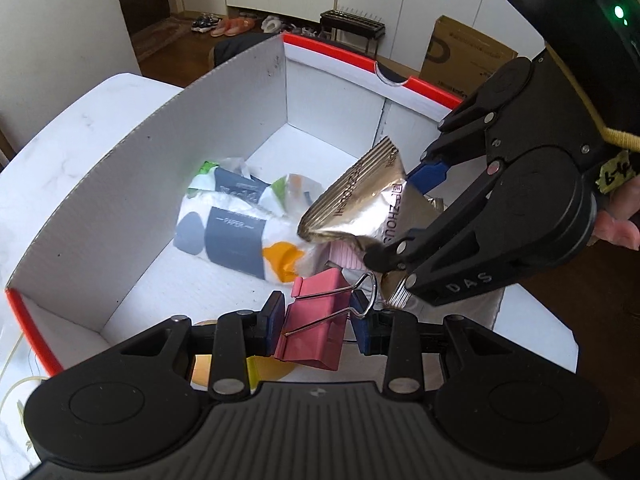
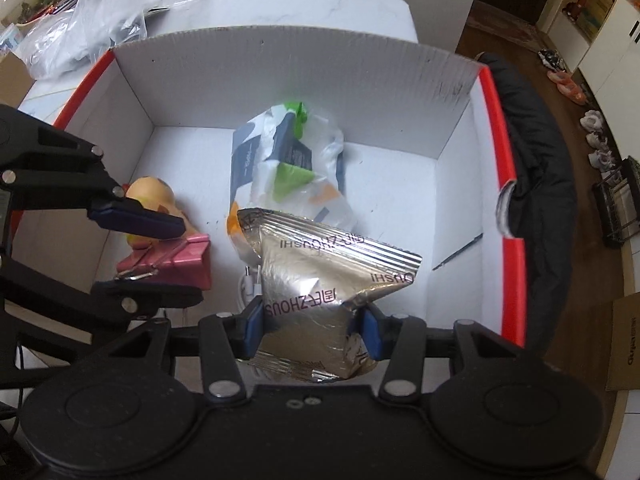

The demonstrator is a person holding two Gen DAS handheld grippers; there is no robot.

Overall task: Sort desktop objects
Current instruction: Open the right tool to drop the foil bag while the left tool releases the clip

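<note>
A white cardboard box with red edges [image 1: 160, 148] [image 2: 280, 72] stands on the white table. My left gripper [image 1: 318, 320] is shut on a pink binder clip [image 1: 316, 324] over the box's near edge; the gripper [image 2: 160, 256] and clip [image 2: 176, 260] also show in the right wrist view. My right gripper [image 2: 312, 332] is shut on a gold foil snack packet [image 2: 320, 280] and holds it above the box; it shows at the right in the left wrist view [image 1: 404, 224], with the packet [image 1: 360, 204]. A patterned tissue pack [image 1: 236, 228] [image 2: 288, 164] lies on the box floor.
A yellow rubber-duck toy [image 2: 150, 196] and a white cable [image 2: 250, 288] lie in the box. A clear plastic bag [image 2: 108, 8] lies on the table behind the box. A black jacket [image 2: 536, 184] hangs past the box's right wall. A brown carton [image 1: 464, 56] stands on the floor.
</note>
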